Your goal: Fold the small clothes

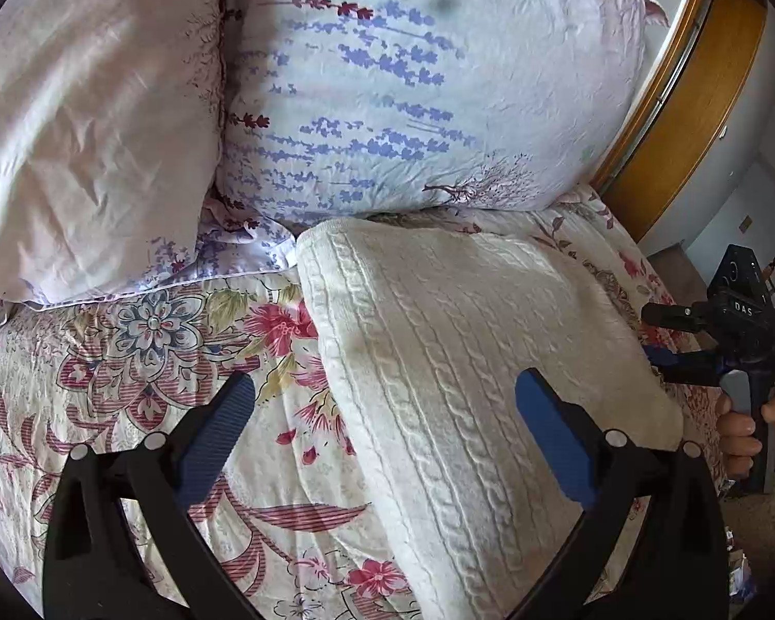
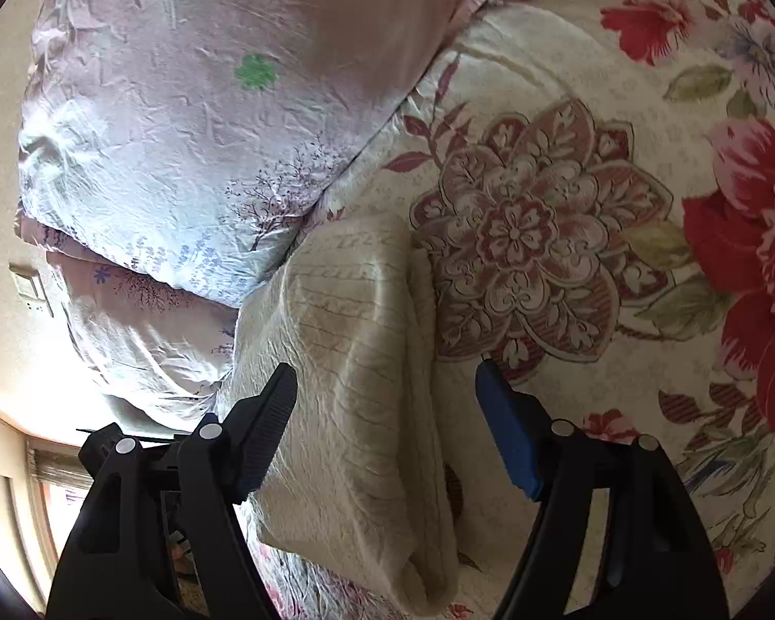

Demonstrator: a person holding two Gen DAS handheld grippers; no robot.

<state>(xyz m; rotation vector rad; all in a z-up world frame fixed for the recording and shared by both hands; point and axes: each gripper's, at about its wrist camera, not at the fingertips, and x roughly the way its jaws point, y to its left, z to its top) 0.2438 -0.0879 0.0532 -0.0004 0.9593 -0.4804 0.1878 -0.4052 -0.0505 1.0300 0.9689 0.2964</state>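
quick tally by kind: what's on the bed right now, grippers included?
Folded white knit garment: 1
Pillows: 2, a plain pinkish one and a lavender-print one
Floral bedspread: 1
Grippers: 2, left and right, both open and holding nothing
Total: 6

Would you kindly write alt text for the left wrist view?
A folded white cable-knit sweater lies on a floral bedspread, with the open left tongs above its near edge. Two pillows sit behind; the right tongs appear at right.
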